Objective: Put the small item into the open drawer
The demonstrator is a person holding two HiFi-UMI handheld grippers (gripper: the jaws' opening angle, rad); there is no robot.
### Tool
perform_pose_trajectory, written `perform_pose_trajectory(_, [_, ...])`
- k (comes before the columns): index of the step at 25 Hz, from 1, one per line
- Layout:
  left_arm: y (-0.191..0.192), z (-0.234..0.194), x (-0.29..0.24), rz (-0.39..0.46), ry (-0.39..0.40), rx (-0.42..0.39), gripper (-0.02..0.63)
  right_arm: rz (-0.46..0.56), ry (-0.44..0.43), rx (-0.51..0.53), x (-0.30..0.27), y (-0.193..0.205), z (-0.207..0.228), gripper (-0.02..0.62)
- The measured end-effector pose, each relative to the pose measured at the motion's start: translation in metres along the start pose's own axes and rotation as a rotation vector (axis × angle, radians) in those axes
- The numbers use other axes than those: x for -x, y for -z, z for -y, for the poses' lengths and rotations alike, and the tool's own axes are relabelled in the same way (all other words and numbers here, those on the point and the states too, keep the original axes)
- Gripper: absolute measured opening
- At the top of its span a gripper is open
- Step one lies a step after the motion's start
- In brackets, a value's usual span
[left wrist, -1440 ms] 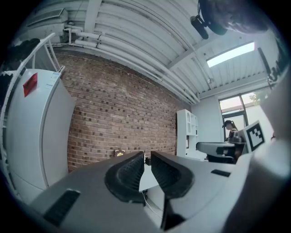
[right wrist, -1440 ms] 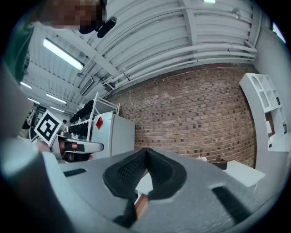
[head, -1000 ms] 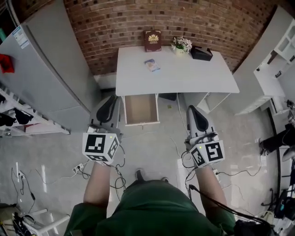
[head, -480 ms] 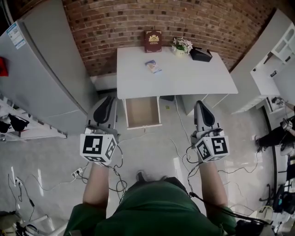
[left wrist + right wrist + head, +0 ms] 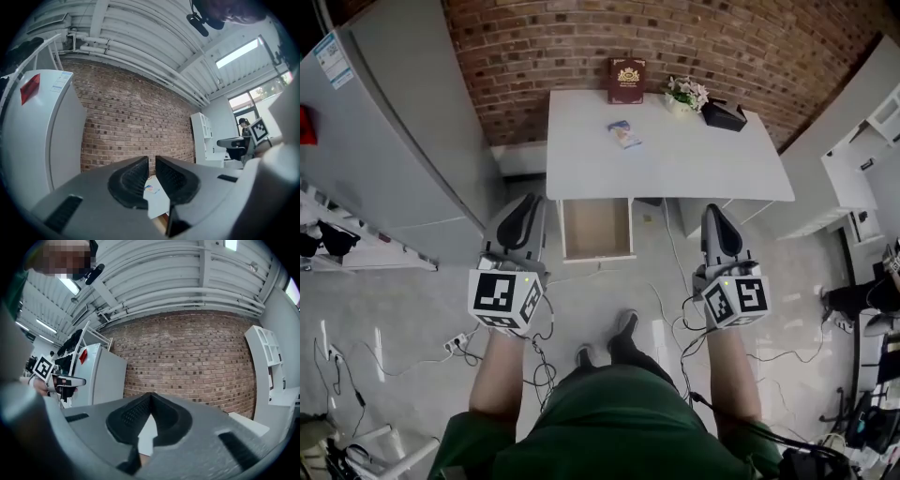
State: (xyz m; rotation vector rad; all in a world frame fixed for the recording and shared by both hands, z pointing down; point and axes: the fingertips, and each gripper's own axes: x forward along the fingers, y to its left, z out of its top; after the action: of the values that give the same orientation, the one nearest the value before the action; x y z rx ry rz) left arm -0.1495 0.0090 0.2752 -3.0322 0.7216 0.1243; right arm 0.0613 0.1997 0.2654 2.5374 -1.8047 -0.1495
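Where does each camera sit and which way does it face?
Head view: on the head, looking steeply down at white table and open drawer; forearms, left claw, right claw show.
Left gripper view: on left claw, level toward brick wall; its jaws slightly apart, empty.
Right gripper view: on right claw, toward that wall; jaws shut.
Shared: gripper views both show wall and refrigerator.

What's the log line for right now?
left gripper: open, empty | right gripper: shut, empty | small item: on table | drawer: open
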Motion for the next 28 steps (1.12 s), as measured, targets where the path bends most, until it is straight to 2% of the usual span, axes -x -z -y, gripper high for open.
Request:
perform_pose_trajectory(7, [0.003, -0.007, -0.035, -0.03, -0.057, -0.035, 0.041, 0.01, -0.027, -0.058, -0.04, 0.016, 0.033, 0.003])
perform_pose_trajectory(17, [0.017, 0.032, -0.115, -0.083, -0.085, -0.081, 0.041, -0.002, -0.077, -0.117, -0.094, 0.045, 0.115, 0.005])
perform_pose_trajectory(28, [0.017, 0.054, -0.151, -0.118, -0.133, -0.117, 0.041, -0.007, -0.141, -0.17, -0.124, 0.06, 0.152, 0.005])
